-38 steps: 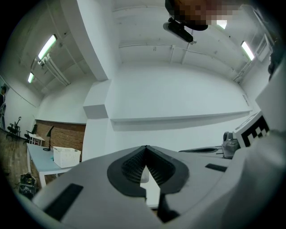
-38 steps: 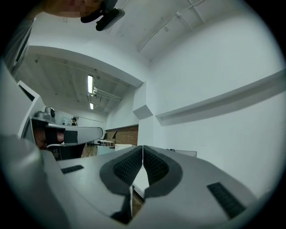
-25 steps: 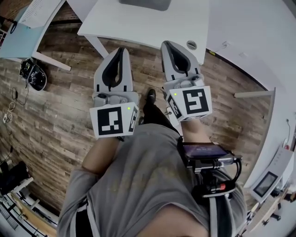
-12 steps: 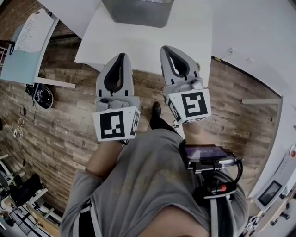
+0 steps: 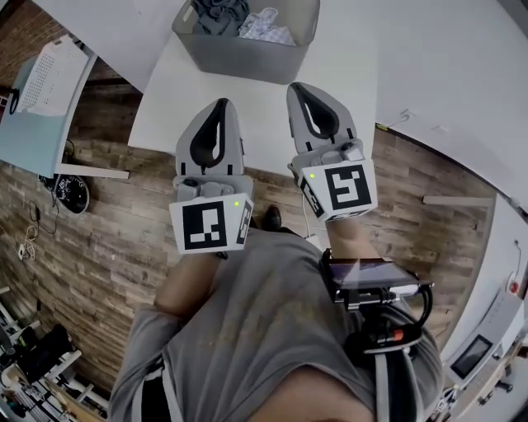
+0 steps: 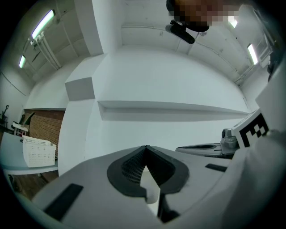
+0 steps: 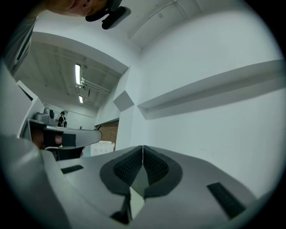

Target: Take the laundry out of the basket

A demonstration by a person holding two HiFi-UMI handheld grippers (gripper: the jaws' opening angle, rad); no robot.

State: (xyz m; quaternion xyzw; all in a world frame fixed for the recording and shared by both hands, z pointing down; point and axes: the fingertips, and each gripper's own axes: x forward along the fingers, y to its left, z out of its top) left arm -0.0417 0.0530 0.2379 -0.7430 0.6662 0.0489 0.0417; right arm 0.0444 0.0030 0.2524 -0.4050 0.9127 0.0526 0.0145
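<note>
A grey laundry basket (image 5: 244, 51) stands on the white table (image 5: 272, 107) at the top of the head view, holding a dark grey garment (image 5: 219, 14) and a white patterned one (image 5: 268, 26). My left gripper (image 5: 220, 105) and right gripper (image 5: 299, 88) are side by side over the table's near edge, short of the basket, both shut and empty. In the left gripper view the left gripper's jaws (image 6: 146, 147) meet at the tip, with only white wall beyond. The right gripper's jaws (image 7: 142, 147) also meet at the tip.
A second light table (image 5: 37, 107) with a white perforated tray (image 5: 48, 76) stands to the left over the wooden floor (image 5: 91, 239). Dark gear (image 5: 73, 191) and cables lie on the floor beside it. White wall runs along the right. The person's shoe (image 5: 270, 218) is under the table edge.
Both grippers have advanced together over the floor toward the table. The basket, out of sight before, has come into view at the top. Both jaws stayed shut.
</note>
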